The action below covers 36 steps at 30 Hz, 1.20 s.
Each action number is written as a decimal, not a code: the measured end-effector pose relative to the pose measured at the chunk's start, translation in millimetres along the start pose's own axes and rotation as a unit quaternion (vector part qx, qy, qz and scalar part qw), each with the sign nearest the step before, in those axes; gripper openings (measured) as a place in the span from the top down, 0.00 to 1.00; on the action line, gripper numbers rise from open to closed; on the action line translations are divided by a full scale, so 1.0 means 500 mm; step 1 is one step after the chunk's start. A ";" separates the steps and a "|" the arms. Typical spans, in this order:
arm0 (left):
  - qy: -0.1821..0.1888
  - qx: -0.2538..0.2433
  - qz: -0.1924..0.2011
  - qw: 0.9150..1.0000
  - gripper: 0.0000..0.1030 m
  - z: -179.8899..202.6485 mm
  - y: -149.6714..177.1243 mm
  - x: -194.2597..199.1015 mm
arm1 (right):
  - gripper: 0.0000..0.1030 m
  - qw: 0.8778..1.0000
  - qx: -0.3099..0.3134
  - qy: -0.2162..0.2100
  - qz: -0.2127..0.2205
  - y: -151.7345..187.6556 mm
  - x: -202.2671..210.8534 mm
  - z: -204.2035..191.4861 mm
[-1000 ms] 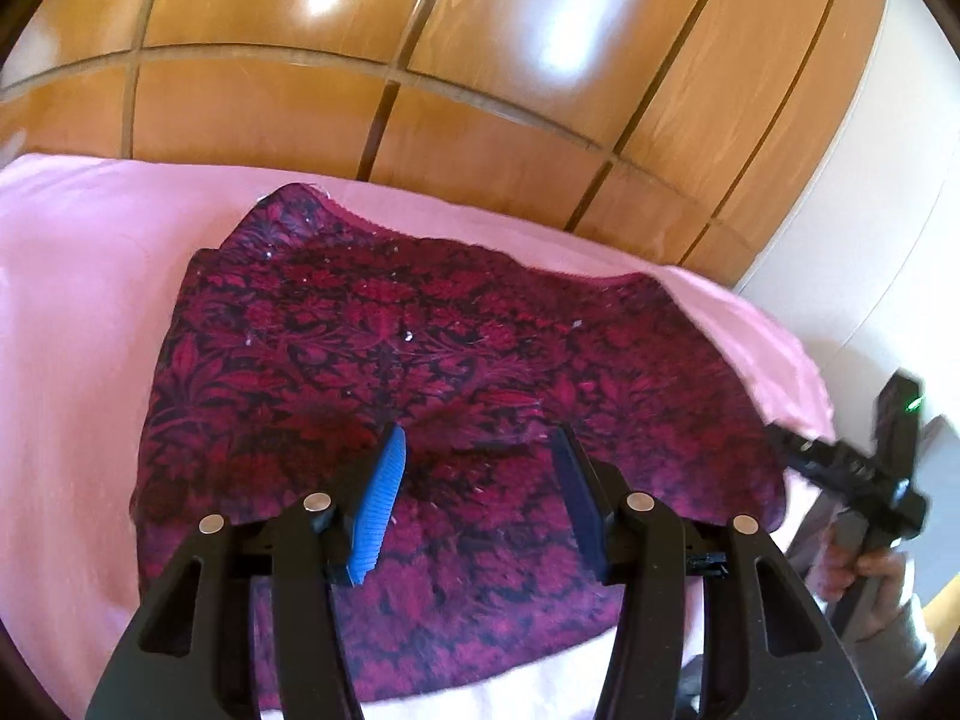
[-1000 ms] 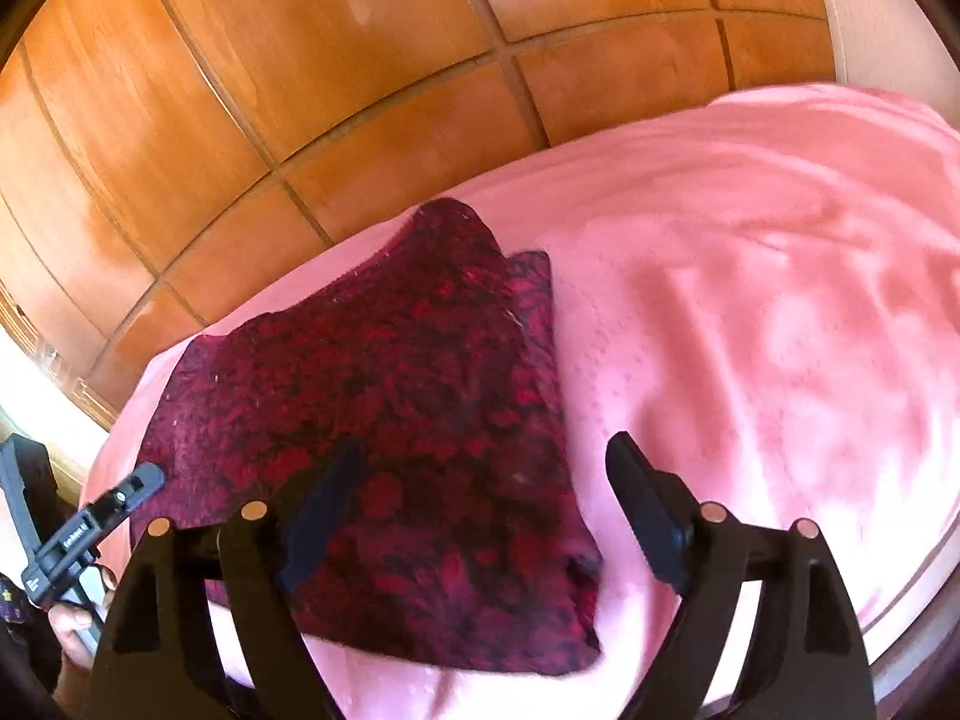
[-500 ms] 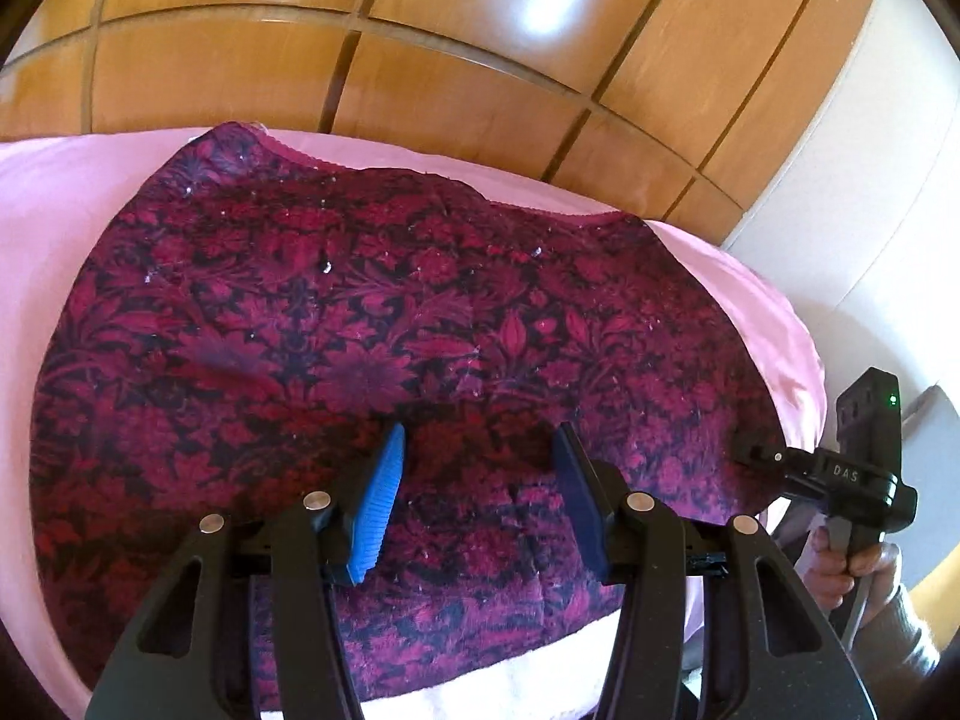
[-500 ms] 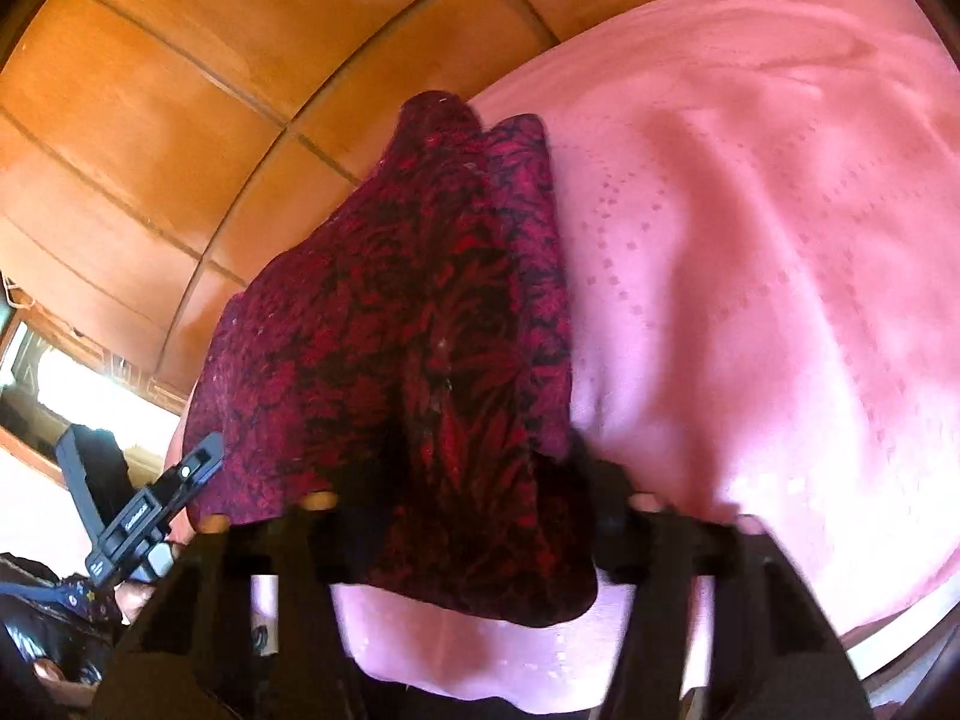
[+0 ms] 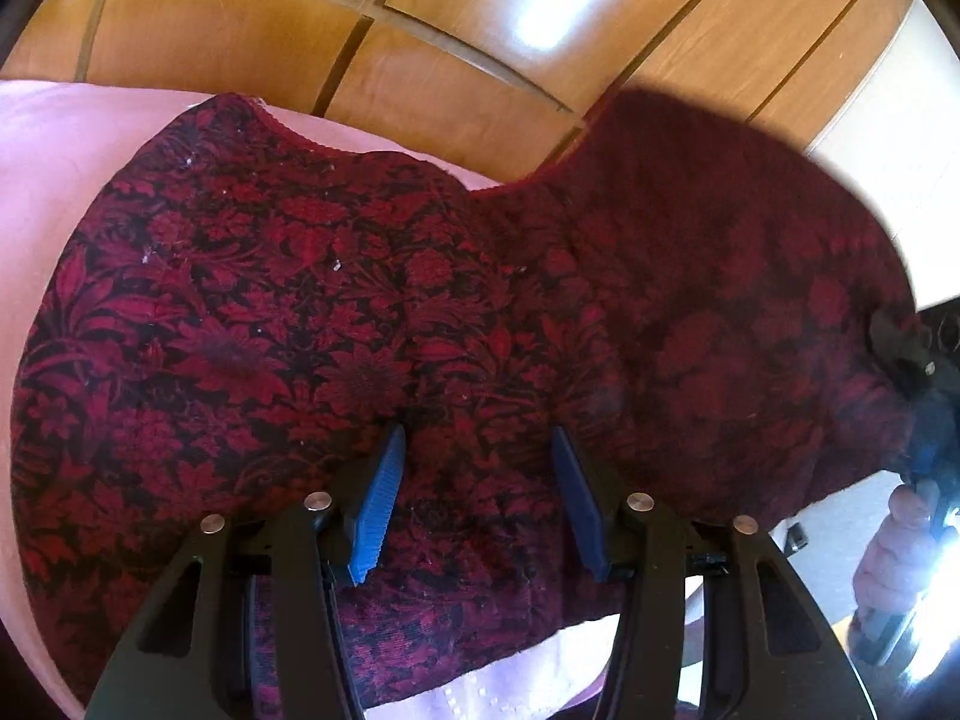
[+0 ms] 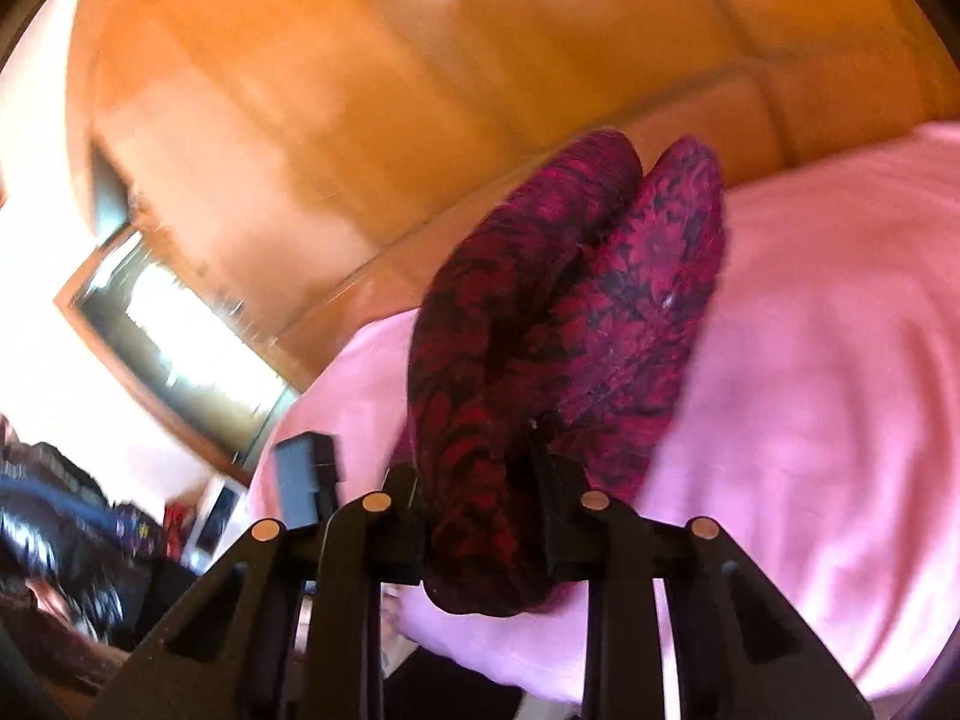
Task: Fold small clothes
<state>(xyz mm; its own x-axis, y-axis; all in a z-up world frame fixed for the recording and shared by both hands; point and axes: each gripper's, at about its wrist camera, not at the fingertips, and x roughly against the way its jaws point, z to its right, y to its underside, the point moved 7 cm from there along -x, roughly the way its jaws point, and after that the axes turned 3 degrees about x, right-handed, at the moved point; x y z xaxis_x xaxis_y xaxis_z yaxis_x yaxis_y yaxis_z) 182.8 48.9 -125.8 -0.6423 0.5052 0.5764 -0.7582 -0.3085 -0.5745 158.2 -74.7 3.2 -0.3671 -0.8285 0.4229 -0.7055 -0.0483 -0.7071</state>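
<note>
Crimson floral knit garment (image 5: 372,312) needs lifting toward nine o'clock; right gripper (image 6: 480,516), just closing, pinches its edge; left gripper (image 5: 474,504) hovers half-open.

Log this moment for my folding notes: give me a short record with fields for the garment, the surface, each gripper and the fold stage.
garment: dark red floral cloth, its right side lifted off the bed
surface: pink bedspread, wooden panels behind
right gripper: jaws have just been closing, now pinching the cloth's edge and holding it up
left gripper: jaws apart over the flat part of the cloth, pinching nothing
fold stage: first fold begun, the lifted side not yet laid over
</note>
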 end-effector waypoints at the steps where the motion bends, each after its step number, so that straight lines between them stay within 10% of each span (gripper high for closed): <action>1: 0.011 0.007 0.003 1.000 0.51 -0.006 -0.004 0.012 | 0.77 1.000 0.011 -0.006 -0.005 0.001 -0.014 -0.022; 13: 0.130 0.119 0.132 0.975 0.51 -0.187 -0.108 0.298 | 0.77 0.981 0.166 0.014 -0.099 0.095 -0.256 -0.191; 17: 0.152 0.112 0.123 0.974 0.31 -0.170 -0.140 0.293 | 0.77 0.965 0.229 0.037 -0.125 0.145 -0.320 -0.219; 24: 0.129 0.071 0.053 0.988 0.31 -0.114 -0.169 0.195 | 0.77 0.953 0.276 0.062 -0.112 0.170 -0.345 -0.230; 27: 0.095 0.030 0.029 0.995 0.79 -0.080 -0.167 0.156 | 0.71 0.953 0.277 0.060 -0.106 0.177 -0.340 -0.229; 29: 0.071 0.024 0.023 0.997 0.83 -0.081 -0.172 0.141 | 0.48 0.957 0.272 0.025 -0.098 0.182 -0.308 -0.250; 36: 0.050 0.017 0.033 0.998 0.85 -0.106 -0.185 0.176 | 0.47 0.979 0.184 -0.052 -0.068 0.112 -0.150 -0.179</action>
<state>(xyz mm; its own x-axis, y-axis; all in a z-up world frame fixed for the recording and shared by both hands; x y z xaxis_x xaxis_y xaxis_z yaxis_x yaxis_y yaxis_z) 202.1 164.5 -52.5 -0.6774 0.5598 0.4772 -0.7195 -0.3690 -0.5883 91.8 34.7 -17.2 -0.2068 -0.8520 0.4809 -0.4698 -0.3446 -0.8127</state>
